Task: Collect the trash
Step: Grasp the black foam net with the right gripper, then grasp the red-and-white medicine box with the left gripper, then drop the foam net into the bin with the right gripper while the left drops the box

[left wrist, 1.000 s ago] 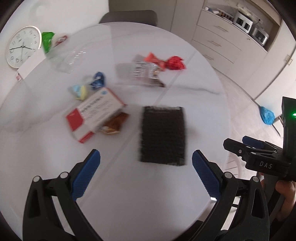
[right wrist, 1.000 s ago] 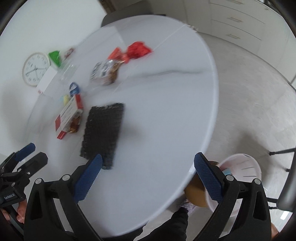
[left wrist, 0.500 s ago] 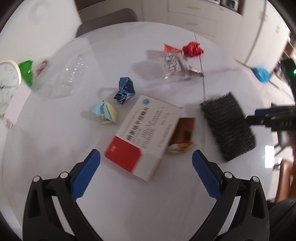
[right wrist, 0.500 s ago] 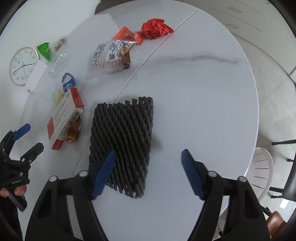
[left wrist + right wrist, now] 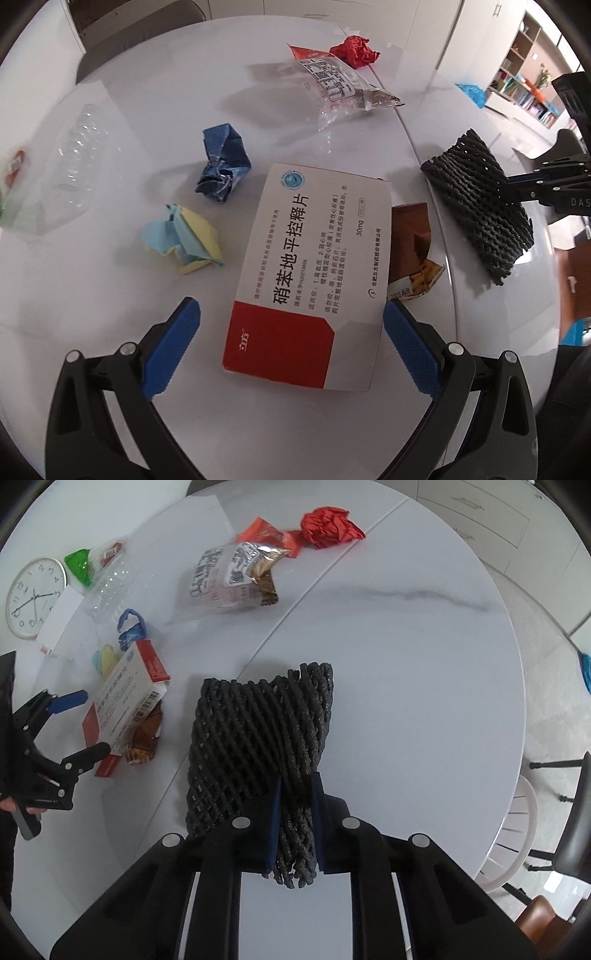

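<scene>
White round table (image 5: 424, 672) below you: your right gripper (image 5: 295, 812), tilted steeply down, has just closed, pinching the black foam net (image 5: 258, 731). Your left gripper (image 5: 291, 343) hangs open astride the medicine box (image 5: 314, 273), not touching it.

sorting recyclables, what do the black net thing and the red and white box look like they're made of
Black net sleeve: probably soft foam mesh, matte; it bunches and crushes where the right gripper pinches it. Red and white box: thin printed cardboard, smooth with a slight sheen; crisp folded edges and printed text.

Right claw (image 5: 295, 827) newly clamped on black foam net (image 5: 258, 731), apparently bunched.
</scene>
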`<state>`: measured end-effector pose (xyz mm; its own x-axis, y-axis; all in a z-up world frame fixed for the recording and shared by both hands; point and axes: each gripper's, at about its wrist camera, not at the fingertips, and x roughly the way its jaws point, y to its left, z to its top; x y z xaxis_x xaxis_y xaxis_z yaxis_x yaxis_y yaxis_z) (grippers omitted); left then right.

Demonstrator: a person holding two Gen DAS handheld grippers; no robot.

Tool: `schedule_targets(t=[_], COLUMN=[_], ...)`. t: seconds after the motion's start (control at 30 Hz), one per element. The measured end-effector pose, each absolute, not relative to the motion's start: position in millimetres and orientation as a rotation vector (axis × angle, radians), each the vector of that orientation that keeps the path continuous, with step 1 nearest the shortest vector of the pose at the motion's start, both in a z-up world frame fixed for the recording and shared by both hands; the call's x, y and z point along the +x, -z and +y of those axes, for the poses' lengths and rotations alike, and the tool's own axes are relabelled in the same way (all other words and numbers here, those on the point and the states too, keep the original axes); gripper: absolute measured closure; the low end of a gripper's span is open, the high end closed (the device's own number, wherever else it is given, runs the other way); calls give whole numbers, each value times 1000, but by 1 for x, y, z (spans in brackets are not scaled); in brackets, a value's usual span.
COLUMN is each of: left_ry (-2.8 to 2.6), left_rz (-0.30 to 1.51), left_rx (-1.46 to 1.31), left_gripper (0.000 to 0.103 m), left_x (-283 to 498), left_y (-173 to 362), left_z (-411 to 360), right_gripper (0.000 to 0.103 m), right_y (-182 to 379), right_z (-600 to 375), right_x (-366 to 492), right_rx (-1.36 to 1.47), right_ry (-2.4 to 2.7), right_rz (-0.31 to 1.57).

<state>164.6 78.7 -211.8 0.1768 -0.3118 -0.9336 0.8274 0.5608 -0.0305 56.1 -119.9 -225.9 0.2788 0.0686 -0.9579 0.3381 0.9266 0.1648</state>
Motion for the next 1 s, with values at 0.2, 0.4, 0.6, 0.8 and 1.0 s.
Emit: schedule_targets(t=[0.2,0.4,0.6,0.8,1.0], left_ry=[914,929,888,818,744], left_rz=[1131,1096,1090,1068,1046], left_rx=[549,573,523,446,353], left_gripper=[8,12,22,22,22], left_x=[163,155,156,138,95], left_y=[215,220,214,187,154], left_z=[79,74,81,102,114], right_gripper=[88,88,88,88,88], right_y=[215,204,195,184,177], right_z=[-119,-126,-134,-141,-146], right_x=[59,59,53,45,34], right_rx=[366,373,395,422,456], right_ry=[188,195,200,183,142], right_rz=[1270,1252,1226,1185,1153])
